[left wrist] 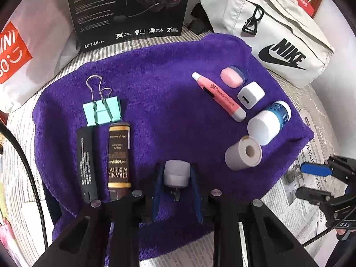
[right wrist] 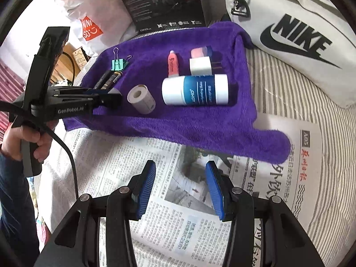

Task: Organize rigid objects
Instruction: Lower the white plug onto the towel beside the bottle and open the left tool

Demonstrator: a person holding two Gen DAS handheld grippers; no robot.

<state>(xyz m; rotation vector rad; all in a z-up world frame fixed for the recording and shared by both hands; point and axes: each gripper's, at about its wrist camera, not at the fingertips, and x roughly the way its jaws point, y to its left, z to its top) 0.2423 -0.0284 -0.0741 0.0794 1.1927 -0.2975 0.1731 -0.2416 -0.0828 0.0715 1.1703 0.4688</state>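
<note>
My left gripper (left wrist: 176,178) has its jaws closed on a white cap-shaped piece (left wrist: 176,173) over the purple towel (left wrist: 155,84), beside the brown tube (left wrist: 119,158). My right gripper (right wrist: 180,189) hangs with jaws parted and empty over newspaper (right wrist: 124,155), near the towel's edge.

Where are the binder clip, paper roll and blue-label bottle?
binder clip (left wrist: 102,113), left wrist view, on its mint-green body.
paper roll (left wrist: 243,154), left wrist view, on its outer wrap.
blue-label bottle (right wrist: 195,90), right wrist view, on its blue label.

Clip (left wrist: 102,110) behind tubes (left wrist: 119,155), seemingly touching
</note>
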